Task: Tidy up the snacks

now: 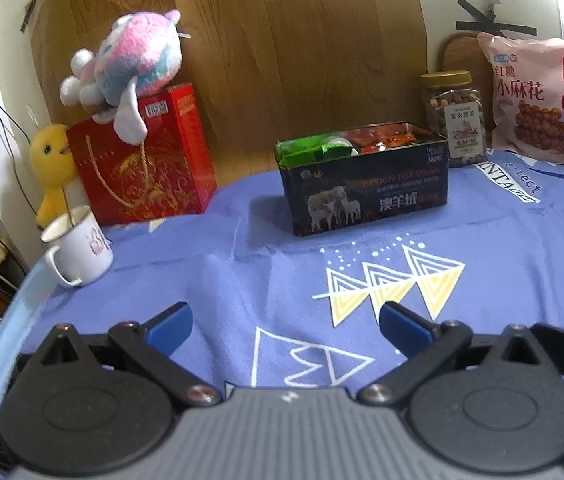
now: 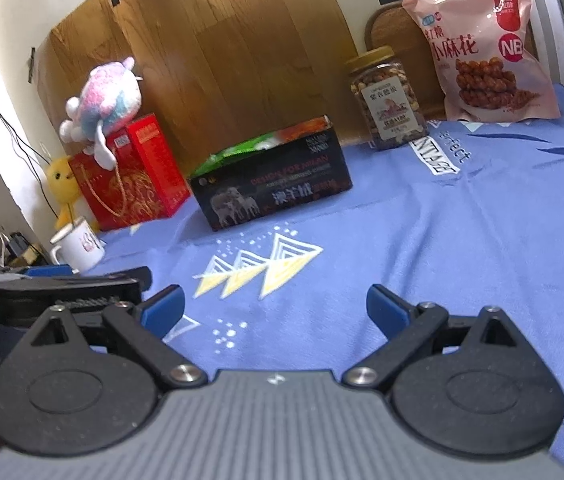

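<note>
Your left gripper (image 1: 286,326) has its blue-padded jaws spread wide, and nothing is between them; it hangs low over the near part of the table covered with a blue patterned cloth (image 1: 482,264). Your right gripper (image 2: 274,306) is also wide apart and empty, just beside the left one, which shows at the left edge of the right wrist view.

Ahead of both, near the middle of the table, stands the open black rectangular tin box with sheep printed on its side (image 1: 366,196). Inside it you see a green snack packet (image 1: 314,150) at the left and red snack packets (image 1: 386,138) at the right.

At the far right corner, a clear plastic jar of nuts with a gold lid (image 1: 456,120) stands just behind the box, and a pink bag of fried dough twists (image 1: 538,100) leans upright beside it.

At the far left edge stands a red gift bag with gold cord handles (image 1: 146,168), with a pink and blue plush toy (image 1: 130,68) lying on top. A yellow plush duck (image 1: 48,164) is beside the bag, and a white enamel mug (image 1: 78,248) stands in front of it, near the left edge.
</note>
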Available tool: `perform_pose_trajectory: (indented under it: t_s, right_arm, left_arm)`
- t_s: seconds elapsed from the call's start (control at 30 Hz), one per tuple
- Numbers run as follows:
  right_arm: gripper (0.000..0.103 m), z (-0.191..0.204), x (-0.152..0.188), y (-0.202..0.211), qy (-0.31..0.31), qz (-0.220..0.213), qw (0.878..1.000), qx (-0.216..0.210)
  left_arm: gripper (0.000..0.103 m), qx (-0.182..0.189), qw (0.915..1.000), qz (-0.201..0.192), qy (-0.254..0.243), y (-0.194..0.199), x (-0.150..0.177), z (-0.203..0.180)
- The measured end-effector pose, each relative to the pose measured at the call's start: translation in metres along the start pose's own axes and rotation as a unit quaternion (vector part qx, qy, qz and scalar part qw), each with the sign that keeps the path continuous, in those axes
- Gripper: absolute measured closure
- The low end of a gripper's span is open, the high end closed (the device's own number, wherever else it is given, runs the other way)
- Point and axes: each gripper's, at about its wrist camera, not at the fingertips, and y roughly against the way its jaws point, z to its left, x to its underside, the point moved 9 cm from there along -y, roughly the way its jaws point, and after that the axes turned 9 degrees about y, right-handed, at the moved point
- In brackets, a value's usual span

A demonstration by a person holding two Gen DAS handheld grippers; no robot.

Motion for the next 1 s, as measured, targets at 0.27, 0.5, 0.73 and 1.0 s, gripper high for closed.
perform_pose_trajectory:
  t_s: [0.27,0.5,0.73,1.0]
  right_arm:
    - [0.004,-0.036,-0.021,-0.013,0.132,0.014,0.991,-0.007]
    - [0.004,-0.125,-0.021,0.014,0.140,0.045,0.987,0.071]
    - [0.004,-0.047,0.020,0.059,0.052,0.051,0.996,-0.049]
    - [0.004,-0.022,0.000,0.061,0.031,-0.013,0.999,-0.030]
  left_arm:
    - [0.000,0.082,0.9964,0.003,-0.019,-0.025,-0.001,-0.012]
    - [0.000,0.092,0.9951,0.032,-0.013,-0.035,-0.001,0.022]
    - [0.000,0.087,0.9942,0.061,0.018,-0.006,0.017,0.045]
    - [0.000,0.126,0.9918,-0.001,0.019,0.020,-0.001,-0.008]
